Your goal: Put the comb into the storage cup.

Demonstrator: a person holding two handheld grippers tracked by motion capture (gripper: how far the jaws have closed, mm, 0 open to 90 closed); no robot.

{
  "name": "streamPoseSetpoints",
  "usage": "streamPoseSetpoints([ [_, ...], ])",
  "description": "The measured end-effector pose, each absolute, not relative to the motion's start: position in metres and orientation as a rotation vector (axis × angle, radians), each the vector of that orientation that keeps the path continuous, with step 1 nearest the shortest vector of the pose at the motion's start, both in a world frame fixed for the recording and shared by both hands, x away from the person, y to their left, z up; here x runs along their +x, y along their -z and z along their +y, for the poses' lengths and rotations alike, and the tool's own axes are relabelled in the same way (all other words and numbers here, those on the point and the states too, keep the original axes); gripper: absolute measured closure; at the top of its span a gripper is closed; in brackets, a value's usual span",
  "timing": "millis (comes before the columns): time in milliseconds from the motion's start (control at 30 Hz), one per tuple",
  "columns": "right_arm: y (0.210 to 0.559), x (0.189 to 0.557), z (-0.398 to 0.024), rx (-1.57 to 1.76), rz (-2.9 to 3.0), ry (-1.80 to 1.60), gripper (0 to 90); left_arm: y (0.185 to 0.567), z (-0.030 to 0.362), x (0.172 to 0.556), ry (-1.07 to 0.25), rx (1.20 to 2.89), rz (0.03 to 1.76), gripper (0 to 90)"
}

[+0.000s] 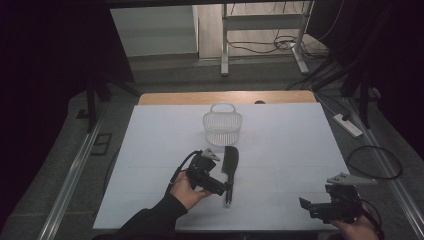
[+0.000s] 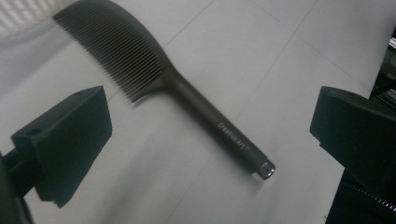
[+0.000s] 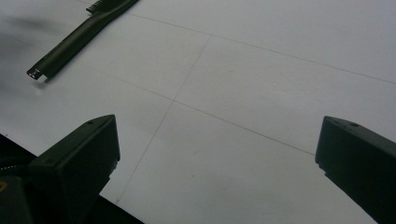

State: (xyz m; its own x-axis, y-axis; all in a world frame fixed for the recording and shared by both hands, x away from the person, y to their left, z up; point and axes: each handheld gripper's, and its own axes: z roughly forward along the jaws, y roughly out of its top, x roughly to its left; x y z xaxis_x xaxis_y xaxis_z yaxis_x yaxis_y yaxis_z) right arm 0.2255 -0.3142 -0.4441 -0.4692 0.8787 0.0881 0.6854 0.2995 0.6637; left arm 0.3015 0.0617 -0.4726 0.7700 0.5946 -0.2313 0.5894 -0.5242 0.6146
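Nearest the person, the right gripper (image 1: 320, 206) hovers low over the white table (image 1: 280, 150), well to the right of the black comb (image 1: 230, 167), its jaws spread wide with nothing between them. The left gripper (image 1: 220, 186) sits just beside the comb's handle, jaws also wide apart and gripping nothing. The comb lies flat on the table, its toothed head pointing toward the white plastic basket (image 1: 222, 126) just beyond it.

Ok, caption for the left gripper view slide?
Open left gripper poised over the black comb lying flat on the white table.
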Motion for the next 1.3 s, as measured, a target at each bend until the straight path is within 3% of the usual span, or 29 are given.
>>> streamPoseSetpoints([
  [300, 0.444, 0.225, -0.314, 1.416, 2.282, -0.936, 0.6, 0.478, 0.039, 0.302, -0.024, 2.324, 0.842, 0.5],
  [333, 0.444, 0.225, -0.314, 1.416, 2.282, -0.936, 0.6, 0.478, 0.036, 0.302, -0.028, 2.331, 0.836, 2.0],
  [367, 0.444, 0.225, -0.314, 1.415, 2.282, -0.937, 0.7, 0.479, 0.035, 0.301, -0.034, 2.338, 0.829, 9.7],
  [400, 0.444, 0.225, -0.314, 1.415, 2.282, -0.937, 0.7, 0.479, 0.034, 0.300, -0.044, 2.349, 0.822, 9.7],
  [433, 0.444, 0.225, -0.314, 1.415, 2.283, -0.937, 0.8, 0.479, 0.033, 0.299, -0.053, 2.358, 0.808, 24.6],
  [567, 0.444, 0.225, -0.314, 1.413, 2.284, -0.936, 0.9, 0.480, 0.032, 0.299, -0.001, 2.369, 0.775, 58.2],
  [600, 0.444, 0.225, -0.314, 1.413, 2.284, -0.936, 0.9, 0.480, 0.032, 0.299, -0.001, 2.369, 0.775, 65.4],
  [633, 0.444, 0.225, -0.314, 1.413, 2.284, -0.935, 1.0, 0.480, 0.031, 0.299, 0.009, 2.368, 0.773, 65.4],
  [733, 0.444, 0.225, -0.314, 1.411, 2.287, -0.934, 1.2, 0.480, 0.030, 0.299, 0.037, 2.363, 0.762, 88.9],
  [1300, 0.444, 0.225, -0.313, 1.404, 2.295, -0.930, 2.0, 0.502, 0.016, 0.291, 0.090, 2.416, 0.786, 88.9],
])
